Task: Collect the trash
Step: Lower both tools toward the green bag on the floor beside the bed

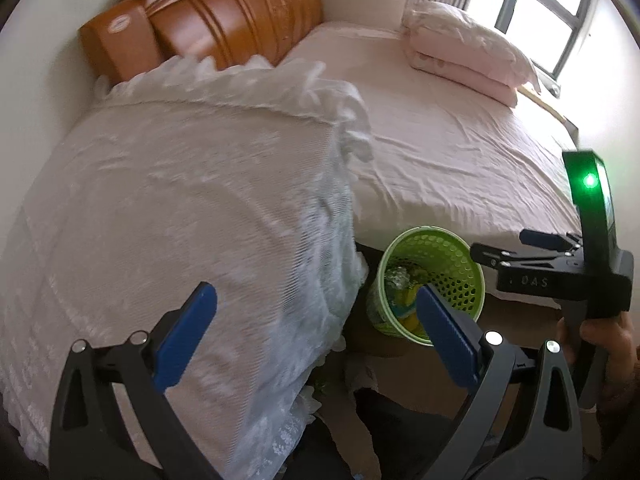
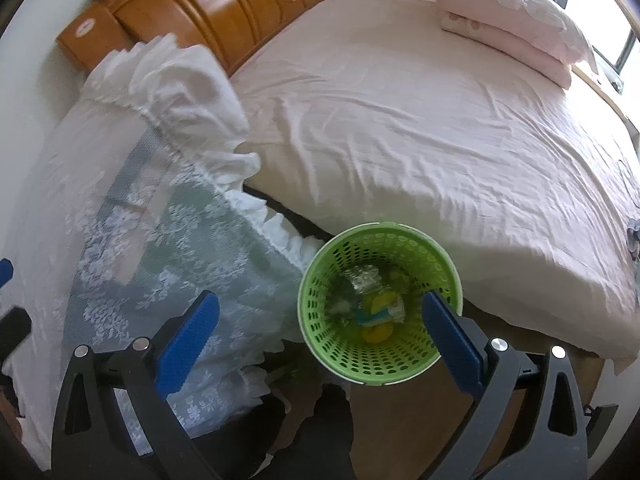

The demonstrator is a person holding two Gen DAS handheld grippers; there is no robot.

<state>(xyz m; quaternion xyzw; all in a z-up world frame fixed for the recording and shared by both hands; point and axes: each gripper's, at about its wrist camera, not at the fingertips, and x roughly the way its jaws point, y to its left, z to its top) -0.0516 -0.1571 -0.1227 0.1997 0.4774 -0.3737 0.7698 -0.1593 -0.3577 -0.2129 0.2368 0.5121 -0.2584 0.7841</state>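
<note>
A green perforated waste basket (image 2: 380,304) stands on the floor between the bed and a lace-covered stand; it also shows in the left wrist view (image 1: 430,280). It holds crumpled clear wrap and yellow scraps (image 2: 378,312). My right gripper (image 2: 316,332) is open and empty, just above the basket's near rim. My left gripper (image 1: 316,332) is open and empty, hovering over the lace cloth's edge, left of the basket. The right gripper (image 1: 508,250) shows from the side in the left wrist view, beyond the basket.
A white lace cloth (image 1: 192,208) drapes a stand at the left. A bed with a pink sheet (image 2: 420,120) fills the right, with folded pink bedding (image 2: 516,36) at its far corner. A wooden headboard (image 1: 224,16) stands behind. Brown floor (image 2: 400,420) shows below.
</note>
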